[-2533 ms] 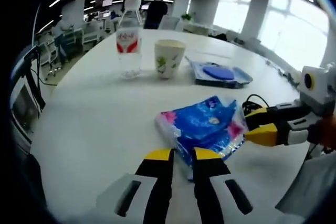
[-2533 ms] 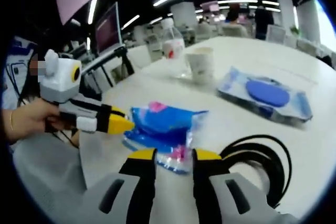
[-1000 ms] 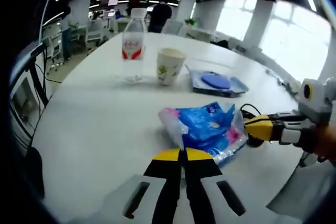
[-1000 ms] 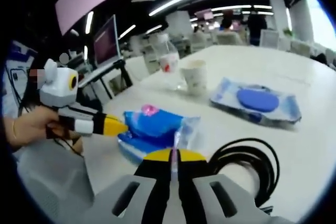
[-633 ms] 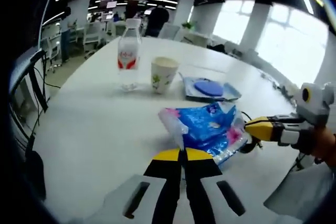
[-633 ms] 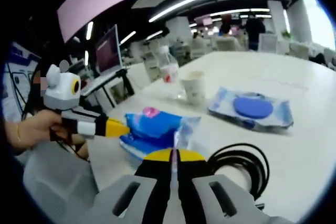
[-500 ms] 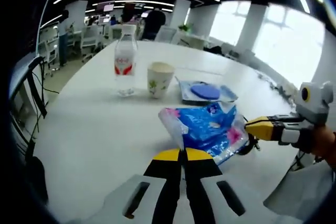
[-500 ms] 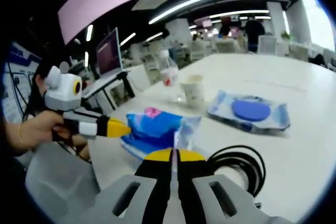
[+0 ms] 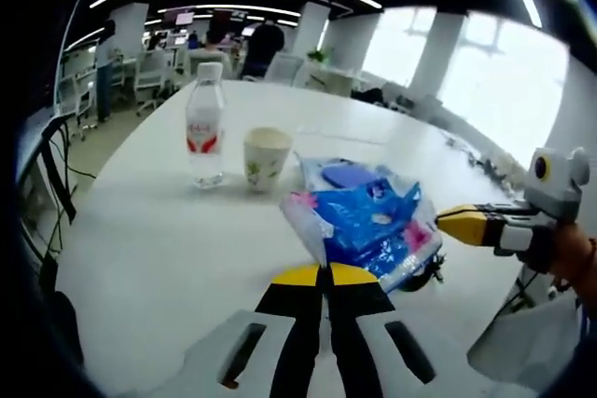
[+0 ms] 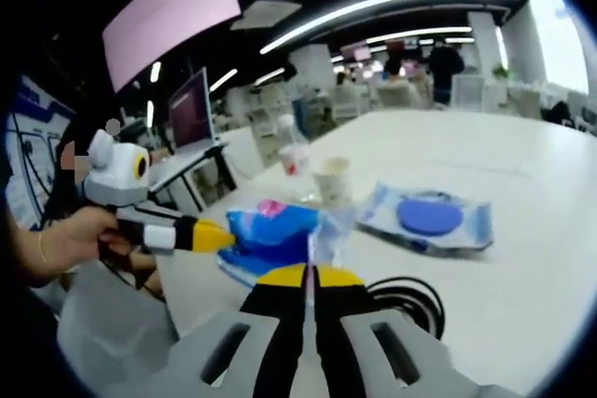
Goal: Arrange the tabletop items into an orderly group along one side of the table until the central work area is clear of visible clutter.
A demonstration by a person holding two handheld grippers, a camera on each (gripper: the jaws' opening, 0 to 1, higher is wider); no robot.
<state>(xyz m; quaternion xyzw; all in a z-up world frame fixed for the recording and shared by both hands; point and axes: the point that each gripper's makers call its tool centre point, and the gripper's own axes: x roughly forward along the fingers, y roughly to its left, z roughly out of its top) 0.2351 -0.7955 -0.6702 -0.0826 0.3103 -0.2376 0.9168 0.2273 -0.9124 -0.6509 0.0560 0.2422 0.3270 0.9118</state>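
Observation:
A blue and pink tissue pack (image 9: pixel 362 223) hangs above the white table (image 9: pixel 159 230), held at both ends. My left gripper (image 9: pixel 325 270) is shut on its near plastic edge. My right gripper (image 9: pixel 450 224) comes in from the right and pinches the far edge. In the right gripper view the tissue pack (image 10: pixel 272 228) sits just past my right gripper (image 10: pixel 309 271), which is shut on its clear flap, while my left gripper (image 10: pixel 224 237) holds the other end. A water bottle (image 9: pixel 204 128), a paper cup (image 9: pixel 265 157) and a blue wipes pack (image 10: pixel 424 217) stand farther back on the table.
A coiled black cable (image 10: pixel 407 295) lies on the table under the right gripper. A person's hand (image 10: pixel 70 244) holds the left gripper. A monitor (image 10: pixel 190 98) and office chairs stand beyond the table's left edge. Bare tabletop (image 10: pixel 522 258) stretches to the right.
Both grippers closed on the tissue pack's ends about a second ago and have since lifted it off the table. The bottle, cup and wipes pack have stayed put.

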